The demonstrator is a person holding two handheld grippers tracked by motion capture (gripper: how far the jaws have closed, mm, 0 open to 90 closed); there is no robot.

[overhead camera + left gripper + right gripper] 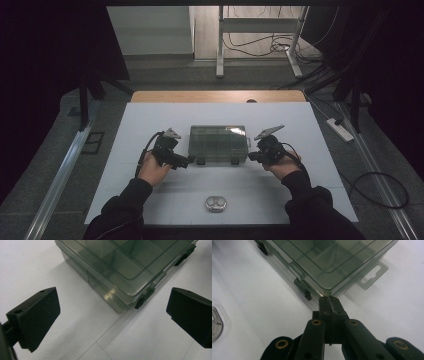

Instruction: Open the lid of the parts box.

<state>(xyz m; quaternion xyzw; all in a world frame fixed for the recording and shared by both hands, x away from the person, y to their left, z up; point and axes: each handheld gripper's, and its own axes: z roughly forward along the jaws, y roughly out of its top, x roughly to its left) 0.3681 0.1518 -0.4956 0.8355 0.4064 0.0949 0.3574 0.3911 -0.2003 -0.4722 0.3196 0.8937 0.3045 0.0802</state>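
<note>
Both grippers at the compartment box (218, 144) on the bench (150, 115).
Left gripper (112, 315) fingers spread wide, empty; right gripper (329, 301) fingers pressed together, empty, at a box corner.

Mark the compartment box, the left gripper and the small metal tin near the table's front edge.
compartment box (218, 143), high view, middle of its clear lid.
left gripper (112, 312), left gripper view, midway between its open jaw tips.
small metal tin (215, 203), high view, centre of its top.

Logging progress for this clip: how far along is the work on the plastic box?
Barely begun. The box sits closed, front latches down. The left tool is open at one front corner, the right tool shut at the other. Unlatching and opening seem left.
</note>
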